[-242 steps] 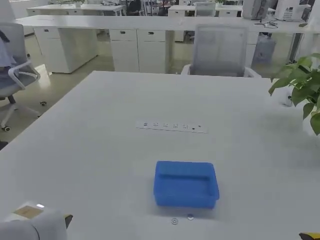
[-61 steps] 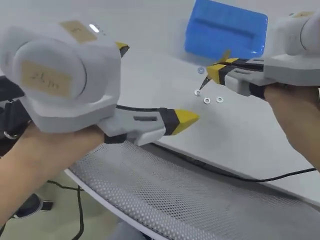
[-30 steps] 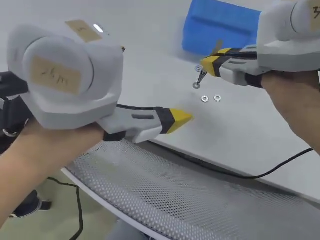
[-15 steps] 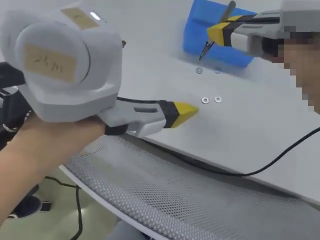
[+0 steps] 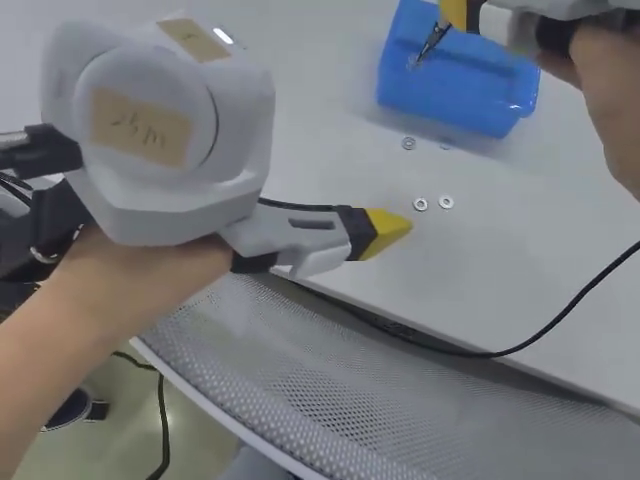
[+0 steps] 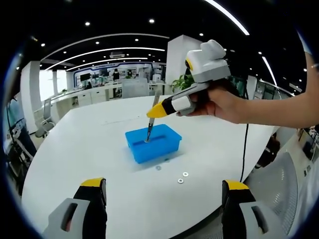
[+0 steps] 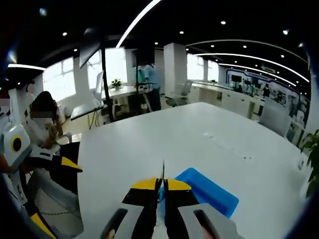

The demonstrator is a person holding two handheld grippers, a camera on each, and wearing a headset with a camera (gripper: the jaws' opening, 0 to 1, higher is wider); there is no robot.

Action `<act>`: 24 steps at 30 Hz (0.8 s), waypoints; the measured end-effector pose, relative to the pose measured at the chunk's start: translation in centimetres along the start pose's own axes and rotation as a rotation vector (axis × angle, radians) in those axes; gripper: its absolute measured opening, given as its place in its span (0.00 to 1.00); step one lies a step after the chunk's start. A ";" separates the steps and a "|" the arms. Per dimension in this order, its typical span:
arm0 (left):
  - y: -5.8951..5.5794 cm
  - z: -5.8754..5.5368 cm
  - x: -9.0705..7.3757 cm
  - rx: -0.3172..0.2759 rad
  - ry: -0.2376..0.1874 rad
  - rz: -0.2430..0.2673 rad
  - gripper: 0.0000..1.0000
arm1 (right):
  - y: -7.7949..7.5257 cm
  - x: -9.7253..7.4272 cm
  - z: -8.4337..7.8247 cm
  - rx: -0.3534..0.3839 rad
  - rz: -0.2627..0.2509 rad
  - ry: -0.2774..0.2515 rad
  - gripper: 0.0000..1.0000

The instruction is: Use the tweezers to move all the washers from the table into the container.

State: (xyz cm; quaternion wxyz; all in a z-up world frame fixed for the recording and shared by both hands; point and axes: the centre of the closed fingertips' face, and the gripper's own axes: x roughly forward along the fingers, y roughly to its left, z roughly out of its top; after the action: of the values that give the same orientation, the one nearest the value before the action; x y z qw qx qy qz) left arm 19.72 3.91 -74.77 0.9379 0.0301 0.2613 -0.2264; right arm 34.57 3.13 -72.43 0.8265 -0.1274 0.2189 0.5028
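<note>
Your left claw (image 6: 163,184) hangs wide open at the near edge of the surface (image 5: 520,260). The washers (image 5: 421,205) lie loose ahead of it, just before the blue container (image 5: 470,100). Your right claw (image 7: 162,184) is clamped on the tweezers (image 5: 431,42), tips pointing down into that container.

Open-plan office: desk rows (image 7: 233,99), swivel chairs (image 7: 185,90), strip lights (image 7: 141,19).

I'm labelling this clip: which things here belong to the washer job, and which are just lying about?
Job: tweezers in the right gripper, washers on the table, blue container.
Lying about: black cable, mesh chair, potted plant.
</note>
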 end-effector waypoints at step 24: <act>1.9 0.5 2.7 -0.011 0.041 -0.014 0.97 | -4.1 5.5 -2.8 0.017 -0.061 0.026 0.00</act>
State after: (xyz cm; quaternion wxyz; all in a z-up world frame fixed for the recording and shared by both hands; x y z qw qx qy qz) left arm 22.84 4.43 -75.87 0.9307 0.0278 0.2821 -0.2310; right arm 39.79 4.28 -77.60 0.8396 -0.1335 0.2301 0.4736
